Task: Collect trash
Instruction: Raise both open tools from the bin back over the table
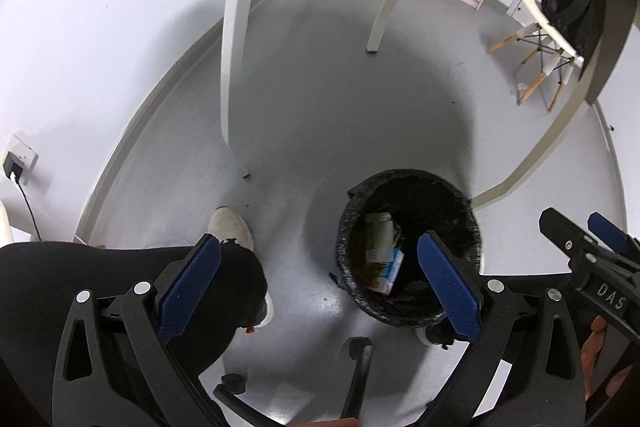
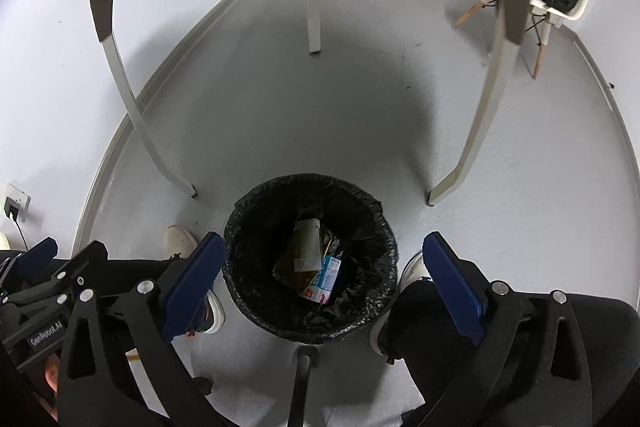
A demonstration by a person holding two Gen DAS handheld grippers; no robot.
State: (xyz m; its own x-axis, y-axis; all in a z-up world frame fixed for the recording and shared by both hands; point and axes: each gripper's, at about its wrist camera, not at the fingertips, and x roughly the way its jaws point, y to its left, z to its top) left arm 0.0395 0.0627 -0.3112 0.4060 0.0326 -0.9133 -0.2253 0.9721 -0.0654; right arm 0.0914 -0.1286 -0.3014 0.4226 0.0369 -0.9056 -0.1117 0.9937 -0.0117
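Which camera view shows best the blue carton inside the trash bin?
The right wrist view: the blue carton lies near the middle of the trash bin, fully visible between open fingers. In the left wrist view the carton is partly hidden by a blue finger pad.

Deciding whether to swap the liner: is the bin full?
No. The bin holds only a few cartons low at the bottom.

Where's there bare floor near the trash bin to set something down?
Bare floor stretches beyond the bin, between the table legs, out to the far table leg. Right of the bin, past the right shoe, is bare too. Near the chair base and left shoe it's crowded.
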